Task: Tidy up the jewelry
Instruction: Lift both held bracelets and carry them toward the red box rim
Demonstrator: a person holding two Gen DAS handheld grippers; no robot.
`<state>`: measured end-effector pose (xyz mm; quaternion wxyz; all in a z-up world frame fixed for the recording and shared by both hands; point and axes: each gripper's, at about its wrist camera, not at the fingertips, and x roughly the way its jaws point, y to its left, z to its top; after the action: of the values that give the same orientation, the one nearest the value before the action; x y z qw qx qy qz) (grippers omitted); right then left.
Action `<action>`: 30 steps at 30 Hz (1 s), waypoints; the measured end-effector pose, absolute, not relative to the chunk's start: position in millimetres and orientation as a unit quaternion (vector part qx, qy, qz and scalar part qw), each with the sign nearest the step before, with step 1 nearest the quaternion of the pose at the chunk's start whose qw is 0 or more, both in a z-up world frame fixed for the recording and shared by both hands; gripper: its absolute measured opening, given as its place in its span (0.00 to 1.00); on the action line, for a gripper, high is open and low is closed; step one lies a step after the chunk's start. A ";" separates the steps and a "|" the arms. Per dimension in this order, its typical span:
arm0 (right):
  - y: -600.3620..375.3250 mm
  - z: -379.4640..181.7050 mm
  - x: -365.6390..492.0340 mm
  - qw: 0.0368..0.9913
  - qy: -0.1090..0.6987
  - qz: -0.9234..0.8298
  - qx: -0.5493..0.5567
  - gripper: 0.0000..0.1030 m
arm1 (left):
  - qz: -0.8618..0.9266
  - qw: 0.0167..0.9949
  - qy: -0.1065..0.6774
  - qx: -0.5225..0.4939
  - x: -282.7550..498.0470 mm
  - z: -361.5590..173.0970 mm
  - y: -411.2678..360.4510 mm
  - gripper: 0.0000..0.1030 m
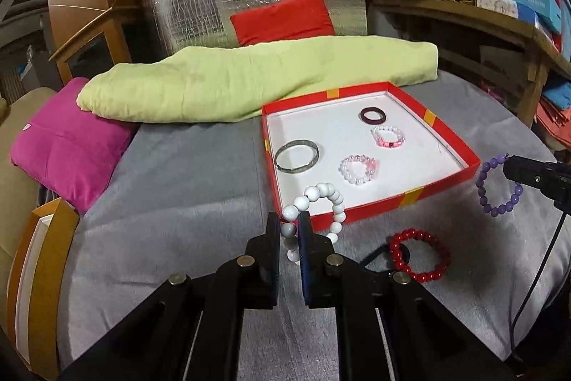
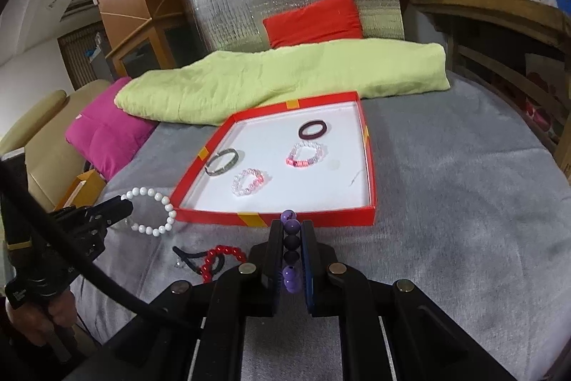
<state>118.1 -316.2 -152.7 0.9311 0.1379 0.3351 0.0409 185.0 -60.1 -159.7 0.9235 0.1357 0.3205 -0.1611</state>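
box [image 1: 374, 199]: four bracelets inside | folded blanket [image 1: 214, 88]: behind box | cushion [image 1: 67, 145]: left

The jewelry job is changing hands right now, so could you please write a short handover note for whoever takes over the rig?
Left hand-held gripper: shut on the white bead bracelet, lifted near the red box.
Right hand-held gripper: shut on the purple bead bracelet, also just short of the box.
Done: silver bangle, dark ring bangle and two pink bead bracelets lie in the box.
Left: place both held bracelets, then the red bead bracelet on the grey blanket.
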 end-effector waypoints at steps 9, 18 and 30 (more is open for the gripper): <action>-316.1 -141.8 120.8 0.938 0.314 0.041 0.140 0.10 | -0.170 0.928 0.305 0.129 186.8 -153.4 -65.5 0.10; -319.8 -135.4 134.7 0.940 0.310 0.042 0.139 0.10 | -0.174 0.926 0.311 0.128 198.4 -155.1 -78.9 0.10; -318.7 -144.2 177.8 0.931 0.337 0.054 0.127 0.10 | -0.168 0.925 0.323 0.112 224.6 -157.6 -90.2 0.10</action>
<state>177.8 -318.7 -144.2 0.9311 0.1273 0.3374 0.0541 224.6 -90.2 -157.6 0.9246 0.1119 0.3230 -0.1679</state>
